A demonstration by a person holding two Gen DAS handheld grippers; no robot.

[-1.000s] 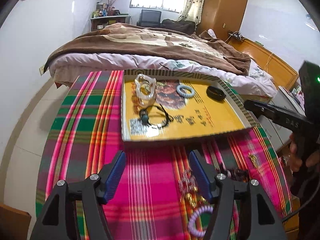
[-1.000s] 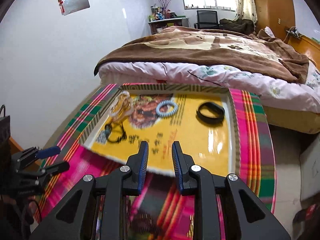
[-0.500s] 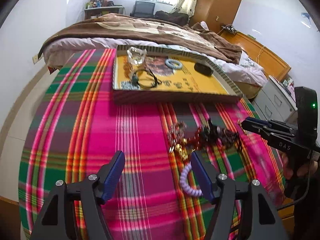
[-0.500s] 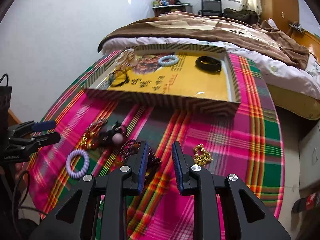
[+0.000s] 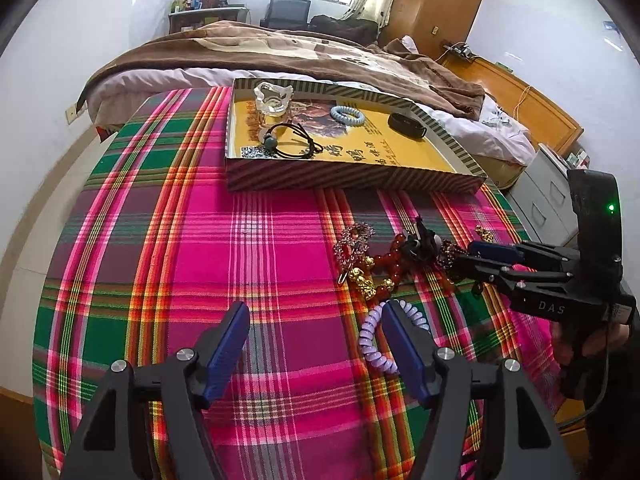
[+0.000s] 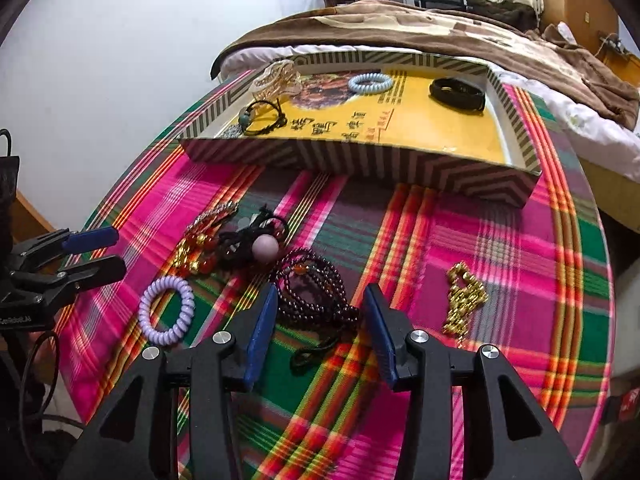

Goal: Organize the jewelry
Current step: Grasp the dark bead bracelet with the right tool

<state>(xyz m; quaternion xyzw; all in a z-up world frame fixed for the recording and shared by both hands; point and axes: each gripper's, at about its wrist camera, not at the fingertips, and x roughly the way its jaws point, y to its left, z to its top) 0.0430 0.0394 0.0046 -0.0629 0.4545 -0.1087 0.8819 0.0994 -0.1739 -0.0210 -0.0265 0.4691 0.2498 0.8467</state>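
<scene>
Loosely heaped at the centre of the right wrist frame, the dark purple bead necklace [image 6: 316,296] lies coiled in several strands on the plaid cloth [image 6: 500,240], below the striped tray [image 6: 360,160]. Spread wide and empty, the right gripper [image 6: 320,328] straddles that coil. Equally wide apart, the left gripper [image 5: 316,344] grips nothing, its right finger over the lilac spiral band [image 5: 376,340].
</scene>
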